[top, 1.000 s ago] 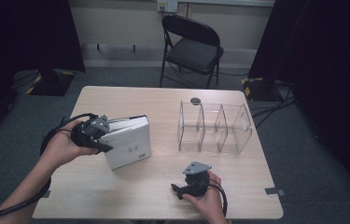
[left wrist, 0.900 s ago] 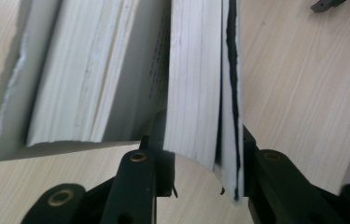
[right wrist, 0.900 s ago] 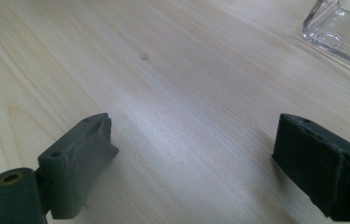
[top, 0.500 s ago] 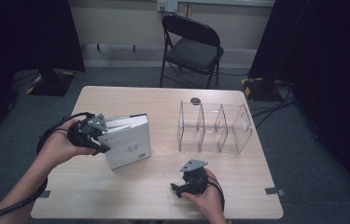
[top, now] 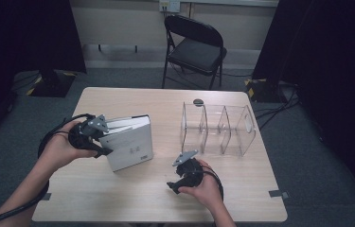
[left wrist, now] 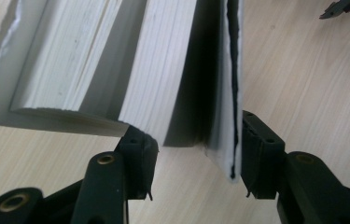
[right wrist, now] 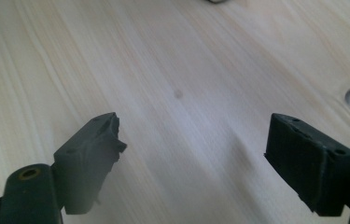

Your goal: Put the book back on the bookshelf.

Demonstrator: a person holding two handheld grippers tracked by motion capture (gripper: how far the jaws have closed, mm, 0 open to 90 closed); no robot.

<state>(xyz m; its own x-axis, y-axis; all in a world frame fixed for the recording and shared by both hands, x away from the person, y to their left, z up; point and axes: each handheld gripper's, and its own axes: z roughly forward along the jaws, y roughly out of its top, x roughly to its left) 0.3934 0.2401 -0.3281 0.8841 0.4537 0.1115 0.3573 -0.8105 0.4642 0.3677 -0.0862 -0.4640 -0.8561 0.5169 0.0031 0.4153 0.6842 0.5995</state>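
My left gripper (top: 100, 140) sits at the left edge of the book (top: 130, 147), which lies on the table (top: 118, 194) left of the clear rack (top: 217, 130). Its jaws have just been opening, and they straddle the cover and some pages without pressing. My right gripper (right wrist: 196, 149) hangs over bare wood, jaws wide though just closing a little, holding nothing.

White book (top: 128, 142) with perhaps dark cover lettering, black fingers (left wrist: 137, 154), pale wood-grain table (top: 118, 189), clear plastic organizer (top: 217, 130)
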